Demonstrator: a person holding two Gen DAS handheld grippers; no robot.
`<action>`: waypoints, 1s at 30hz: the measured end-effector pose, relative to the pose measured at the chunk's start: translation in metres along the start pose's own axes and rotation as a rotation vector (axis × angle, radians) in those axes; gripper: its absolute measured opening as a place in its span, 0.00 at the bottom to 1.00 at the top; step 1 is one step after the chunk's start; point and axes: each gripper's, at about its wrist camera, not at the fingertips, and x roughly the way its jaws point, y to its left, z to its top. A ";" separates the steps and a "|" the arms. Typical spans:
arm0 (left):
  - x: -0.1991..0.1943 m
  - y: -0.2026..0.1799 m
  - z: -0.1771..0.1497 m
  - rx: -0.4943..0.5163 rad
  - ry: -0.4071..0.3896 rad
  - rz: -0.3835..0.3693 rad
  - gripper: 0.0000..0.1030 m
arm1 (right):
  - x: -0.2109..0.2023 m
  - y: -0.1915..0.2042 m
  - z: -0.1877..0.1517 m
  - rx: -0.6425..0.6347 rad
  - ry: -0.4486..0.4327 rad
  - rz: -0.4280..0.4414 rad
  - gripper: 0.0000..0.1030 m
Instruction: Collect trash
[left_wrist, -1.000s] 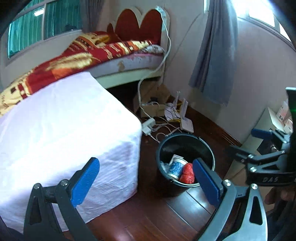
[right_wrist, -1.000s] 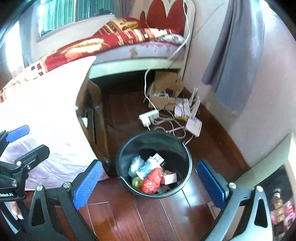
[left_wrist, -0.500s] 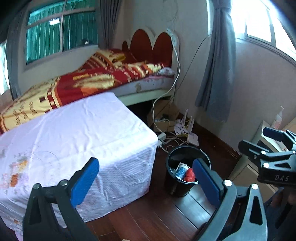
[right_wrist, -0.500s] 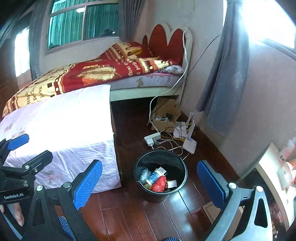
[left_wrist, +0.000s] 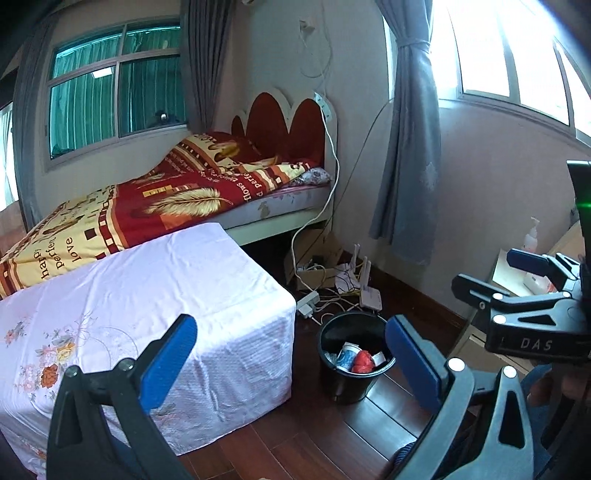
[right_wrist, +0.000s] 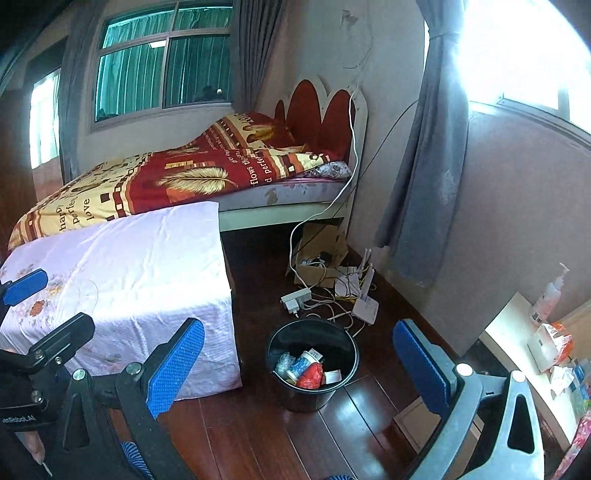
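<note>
A black bucket (left_wrist: 347, 387) (right_wrist: 306, 397) stands on the wooden floor beside the cloth-covered table. Inside it lie a red crumpled wrapper (left_wrist: 361, 362) (right_wrist: 312, 374), a blue-and-white cup (left_wrist: 346, 354) (right_wrist: 301, 363) and other scraps. My left gripper (left_wrist: 291, 354) is open and empty, held well above and short of the bucket. Just as far back, my right gripper (right_wrist: 299, 360) is open with nothing between its blue pads. Each gripper also shows in the other's view: the right gripper (left_wrist: 484, 271) at the right edge, the left gripper (right_wrist: 48, 306) at the left edge.
A table under a white floral cloth (left_wrist: 129, 306) (right_wrist: 122, 280) fills the left. Behind it is a bed with a red and yellow blanket (left_wrist: 177, 199). A power strip (right_wrist: 295, 297), router (right_wrist: 365, 304), cables and a cardboard box (right_wrist: 317, 254) lie past the bucket. A desk with a pump bottle (right_wrist: 546, 295) stands at the right.
Both grippers have risen and drawn back from the bucket, which now looks smaller and farther away. More of the room shows. Both stayed open and empty.
</note>
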 end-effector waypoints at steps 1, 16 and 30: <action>0.001 0.002 0.000 -0.001 -0.002 0.006 1.00 | -0.001 0.000 0.000 0.000 -0.003 0.001 1.00; 0.000 0.006 -0.002 -0.013 -0.008 0.017 1.00 | -0.003 0.003 -0.001 -0.002 -0.005 0.014 1.00; -0.001 0.004 -0.003 -0.012 -0.010 0.017 1.00 | -0.006 0.007 -0.001 -0.001 -0.010 0.015 1.00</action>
